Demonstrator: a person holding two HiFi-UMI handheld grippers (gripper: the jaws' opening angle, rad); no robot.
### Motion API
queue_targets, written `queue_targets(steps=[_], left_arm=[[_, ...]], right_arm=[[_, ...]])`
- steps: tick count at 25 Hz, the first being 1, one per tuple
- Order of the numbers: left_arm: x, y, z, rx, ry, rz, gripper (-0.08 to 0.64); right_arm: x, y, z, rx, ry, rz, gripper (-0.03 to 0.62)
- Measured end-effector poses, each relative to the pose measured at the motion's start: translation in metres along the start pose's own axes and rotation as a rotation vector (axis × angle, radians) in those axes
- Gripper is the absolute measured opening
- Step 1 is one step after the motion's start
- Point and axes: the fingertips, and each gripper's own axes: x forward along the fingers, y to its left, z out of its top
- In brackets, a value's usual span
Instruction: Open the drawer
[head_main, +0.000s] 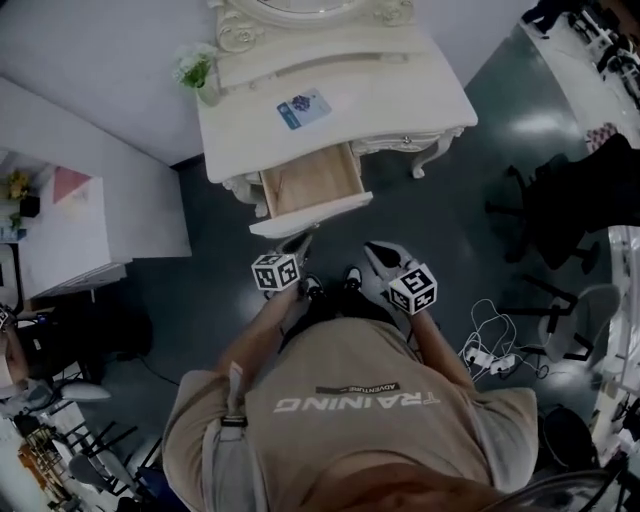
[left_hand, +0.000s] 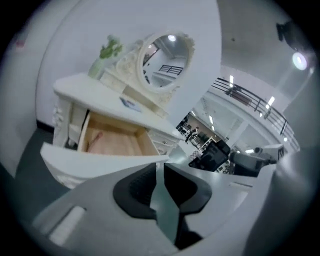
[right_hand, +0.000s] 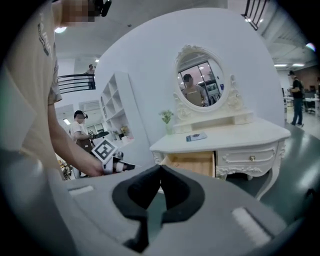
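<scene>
Jaws on your left gripper (left_hand: 160, 167) stand slightly apart, empty; on your right gripper (right_hand: 160, 167) the 2 touch at the tips, empty. The drawer (head_main: 311, 213) is pulled out of the dressing table (head_main: 400, 100).

Head view looks steeply down; gripper views face the drawer (head_main: 310, 180).

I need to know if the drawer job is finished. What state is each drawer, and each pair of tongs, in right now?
Left drawer: pulled well out.
Right drawer: shut.
Left tongs: narrowly apart, nothing between them, clear of the drawer.
Right tongs: tips together, empty.
Vase with plant: upright on the tabletop.
</scene>
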Motion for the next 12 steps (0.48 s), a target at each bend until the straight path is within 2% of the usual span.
queue_targets(steps=[3,6,9,12], left_arm=[[-0.033,-0.031,0.051,0.192,-0.146,0.049,0.047],[-0.076,-0.065,0.092,0.337,-0.291,0.069,0.008],[-0.114,-0.087,0.125,0.440,-0.392,0.136,0.008],[-0.134,-0.096,0.146,0.503,-0.415,0.187,0.008]], right_arm=[[0.010,-0.010,0.031,-0.068,-0.029,0.031,-0.006],[0.013,-0.013,0.058,-0.095,-0.064,0.046,-0.006],[0.010,-0.006,0.089,-0.121,-0.088,0.077,-0.006],[0.005,0.009,0.132,-0.139,-0.134,0.133,-0.006]])
